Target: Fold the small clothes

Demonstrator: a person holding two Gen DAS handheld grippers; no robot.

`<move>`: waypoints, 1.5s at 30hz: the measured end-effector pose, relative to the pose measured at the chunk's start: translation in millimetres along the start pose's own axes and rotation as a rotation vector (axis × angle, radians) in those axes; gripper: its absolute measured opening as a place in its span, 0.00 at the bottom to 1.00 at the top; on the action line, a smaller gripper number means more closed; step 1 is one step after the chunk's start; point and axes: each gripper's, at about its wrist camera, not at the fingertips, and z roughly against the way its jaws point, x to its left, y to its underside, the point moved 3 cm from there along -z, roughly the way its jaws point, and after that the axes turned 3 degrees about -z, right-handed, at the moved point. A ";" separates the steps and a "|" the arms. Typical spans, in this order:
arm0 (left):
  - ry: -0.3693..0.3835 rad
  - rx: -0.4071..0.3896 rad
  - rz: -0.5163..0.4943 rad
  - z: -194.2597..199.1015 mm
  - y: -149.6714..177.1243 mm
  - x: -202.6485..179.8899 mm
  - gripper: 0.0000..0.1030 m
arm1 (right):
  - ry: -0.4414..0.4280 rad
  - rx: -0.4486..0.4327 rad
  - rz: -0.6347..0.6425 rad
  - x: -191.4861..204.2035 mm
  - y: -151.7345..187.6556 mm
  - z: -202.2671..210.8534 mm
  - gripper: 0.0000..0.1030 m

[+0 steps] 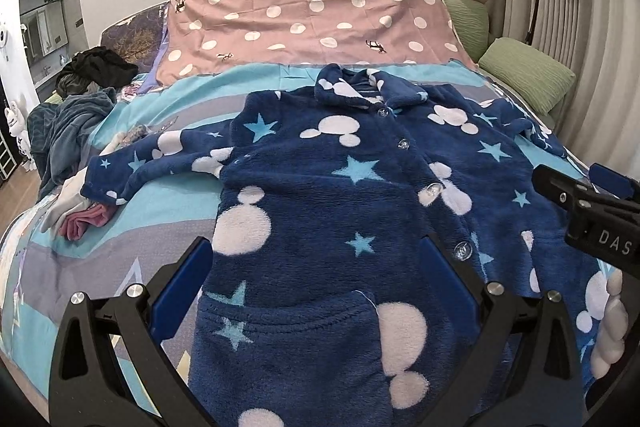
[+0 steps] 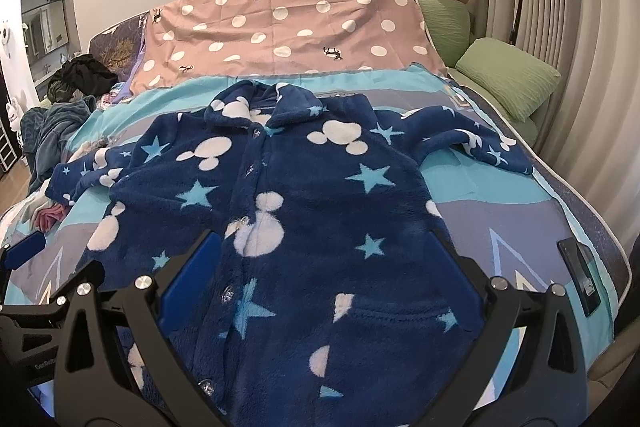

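Bed (image 1: 168, 211): fleece jacket (image 1: 320, 211) flat, collar far, hem near.

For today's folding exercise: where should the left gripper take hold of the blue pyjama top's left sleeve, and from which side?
Probably at the cuff, coming in from the left. The left sleeve lies stretched out flat on the bed, so its free end can be lifted and carried across the pyjama top.
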 end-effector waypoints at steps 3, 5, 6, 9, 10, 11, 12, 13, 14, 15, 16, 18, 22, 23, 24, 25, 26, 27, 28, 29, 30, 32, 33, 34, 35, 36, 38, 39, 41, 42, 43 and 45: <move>0.009 0.004 0.013 -1.5 1.2 1.7 0.99 | -0.003 0.002 0.005 1.7 0.3 -0.3 0.98; 0.016 -0.003 0.023 -1.5 1.6 2.9 0.99 | -0.003 0.002 0.007 2.3 0.3 -0.6 0.98; 0.018 -0.005 0.027 -1.4 1.6 4.2 0.99 | -0.003 0.004 0.007 2.4 0.5 -0.9 0.98; 0.020 -0.014 0.038 -0.3 1.9 6.5 0.99 | -0.006 0.012 0.008 3.4 1.3 -1.8 0.98; 0.018 -0.014 0.038 -0.6 1.6 6.4 0.99 | -0.007 0.014 0.010 4.1 0.9 -2.6 0.98; 0.017 -0.013 0.038 -0.9 1.7 6.6 0.99 | -0.009 0.017 0.012 4.9 1.3 -2.7 0.98; 0.017 -0.012 0.040 -1.2 1.9 7.0 0.99 | -0.011 0.018 0.014 5.5 1.5 -2.9 0.98; 0.017 -0.012 0.041 -1.6 1.9 7.3 0.99 | -0.012 0.019 0.018 6.3 1.7 -3.0 0.98; 0.017 -0.011 0.042 -2.0 1.9 7.6 0.99 | -0.013 0.020 0.021 7.0 1.9 -3.2 0.98; 0.017 -0.009 0.044 -2.5 2.2 8.3 0.99 | -0.013 0.021 0.023 7.9 2.2 -3.6 0.98; 0.018 -0.008 0.045 -2.9 2.5 8.9 0.99 | -0.014 0.023 0.026 8.6 2.4 -3.9 0.98; 0.019 -0.011 0.044 -2.7 2.4 8.9 0.99 | -0.015 0.027 0.030 9.8 2.2 -4.8 0.98; 0.020 -0.012 0.046 -4.1 2.2 9.6 0.99 | -0.018 0.033 0.041 12.8 2.5 -6.5 0.98; 0.019 -0.013 0.045 -3.5 2.6 9.5 0.99 | -0.020 0.035 0.045 14.0 2.6 -6.7 0.98; 0.020 -0.013 0.046 -3.6 2.6 9.6 0.99 | -0.021 0.035 0.047 14.9 2.6 -6.7 0.98; 0.021 -0.012 0.047 -4.0 2.6 9.8 0.99 | -0.022 0.036 0.050 15.9 2.6 -6.8 0.98; 0.024 -0.012 0.048 -4.1 2.8 10.4 0.99 | -0.023 0.036 0.055 17.1 2.6 -6.8 0.98; 0.029 -0.013 0.051 -4.5 3.1 10.9 0.99 | -0.024 0.037 0.058 18.0 2.3 -6.8 0.98; 0.031 -0.012 0.052 -5.1 3.8 12.1 0.99 | -0.024 0.037 0.061 18.9 2.3 -6.8 0.98; 0.033 -0.010 0.051 -5.9 4.0 12.5 0.99 | -0.024 0.038 0.063 19.6 2.4 -6.7 0.98; 0.034 -0.010 0.050 -6.7 4.1 12.5 0.99 | -0.023 0.039 0.065 19.9 2.3 -6.9 0.98; 0.038 -0.008 0.050 -7.8 4.4 12.8 0.99 | -0.022 0.042 0.067 20.3 1.9 -7.9 0.98; 0.041 -0.007 0.052 -8.0 4.3 13.3 0.99 | -0.021 0.043 0.069 20.7 2.1 -8.4 0.98; 0.043 -0.006 0.052 -8.5 4.3 13.5 0.99 | -0.020 0.046 0.070 21.2 2.3 -9.2 0.98; 0.045 -0.005 0.054 -8.8 4.3 13.8 0.99 | -0.020 0.049 0.073 21.9 2.4 -10.0 0.98; 0.049 -0.004 0.055 -9.5 4.3 14.5 0.99 | -0.019 0.051 0.075 22.4 2.5 -10.8 0.98; 0.056 -0.002 0.061 -11.4 4.2 16.6 0.99 | -0.018 0.055 0.083 24.0 2.7 -12.7 0.98; 0.058 -0.001 0.066 -12.6 3.7 18.4 0.99 | -0.018 0.057 0.085 24.6 3.2 -13.3 0.98; 0.065 0.004 0.096 -16.3 3.0 28.1 0.99 | -0.017 0.065 0.088 25.5 4.2 -16.2 0.98; 0.069 0.008 0.116 -18.7 2.4 34.5 0.99 | -0.017 0.068 0.088 25.6 4.7 -17.6 0.98; 0.074 0.014 0.146 -21.8 1.8 43.6 0.99 | -0.017 0.073 0.089 25.7 5.1 -19.4 0.98; 0.089 0.028 0.225 -30.1 0.0 67.5 0.99 | -0.015 0.081 0.088 25.5 6.5 -22.1 0.98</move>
